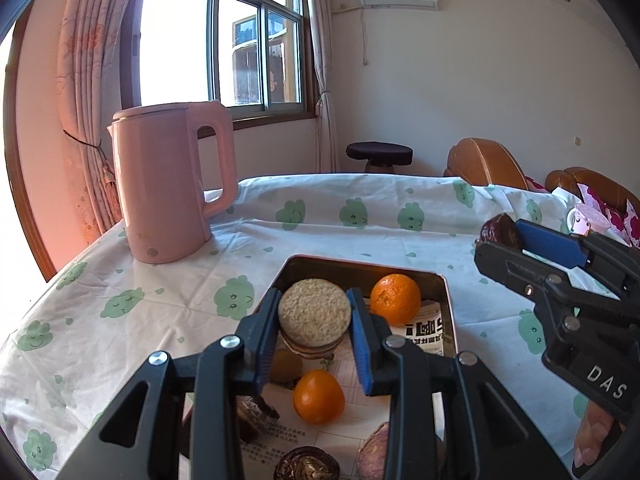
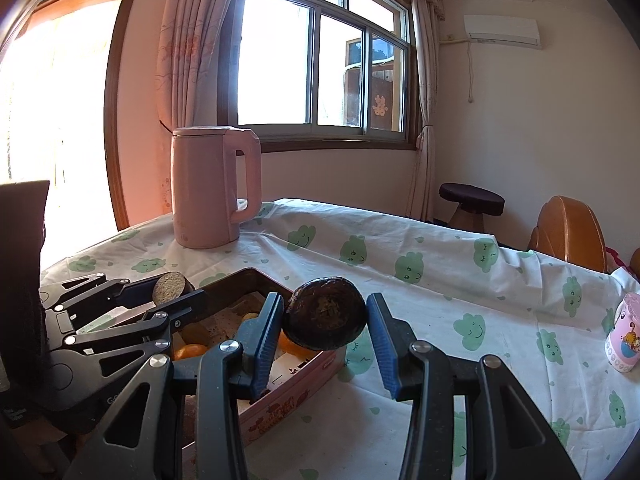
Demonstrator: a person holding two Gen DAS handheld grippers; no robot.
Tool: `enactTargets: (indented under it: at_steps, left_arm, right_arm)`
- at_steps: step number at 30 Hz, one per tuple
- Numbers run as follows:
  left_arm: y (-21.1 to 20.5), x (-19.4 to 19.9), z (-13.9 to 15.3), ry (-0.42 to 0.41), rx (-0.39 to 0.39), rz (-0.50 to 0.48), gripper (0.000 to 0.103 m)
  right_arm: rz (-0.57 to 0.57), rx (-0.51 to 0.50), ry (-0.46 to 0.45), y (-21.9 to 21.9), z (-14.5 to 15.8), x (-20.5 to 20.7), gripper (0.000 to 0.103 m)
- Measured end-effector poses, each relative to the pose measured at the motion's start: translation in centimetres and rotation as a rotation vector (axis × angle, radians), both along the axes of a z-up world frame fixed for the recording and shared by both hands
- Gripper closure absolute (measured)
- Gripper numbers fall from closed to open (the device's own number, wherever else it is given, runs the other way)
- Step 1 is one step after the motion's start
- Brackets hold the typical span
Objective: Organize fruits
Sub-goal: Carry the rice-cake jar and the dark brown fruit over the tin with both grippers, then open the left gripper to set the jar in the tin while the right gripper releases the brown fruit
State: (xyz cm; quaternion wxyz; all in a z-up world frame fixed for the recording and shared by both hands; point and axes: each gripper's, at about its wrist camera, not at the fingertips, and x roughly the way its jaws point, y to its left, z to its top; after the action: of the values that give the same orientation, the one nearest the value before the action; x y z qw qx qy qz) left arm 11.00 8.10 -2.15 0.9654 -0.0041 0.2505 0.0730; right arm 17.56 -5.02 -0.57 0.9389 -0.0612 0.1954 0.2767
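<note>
My left gripper is shut on a round piece with a tan grainy cut face, held above a pink tin lined with newspaper. Inside the tin lie two oranges, a brown kiwi-like fruit and some dark brown and purple pieces near its close end. My right gripper is shut on a dark brown round fruit, held beside the tin's right wall. The right gripper also shows at the right of the left wrist view. The left gripper shows over the tin's left side.
A pink kettle stands at the table's far left corner. A small pink cup sits at the right edge. The green-patterned tablecloth is wrinkled toward the far right. A dark stool and brown armchairs stand beyond the table.
</note>
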Motion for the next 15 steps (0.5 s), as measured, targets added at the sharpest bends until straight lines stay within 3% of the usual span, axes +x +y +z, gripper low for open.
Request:
enactTargets:
  at_steps: [15]
  left_arm:
    - [2.2,0.4,-0.6,0.026,-0.004,0.017,0.068]
  right_arm:
    - [0.031,-0.026,0.014,2.7,-0.6,0.4,0.057]
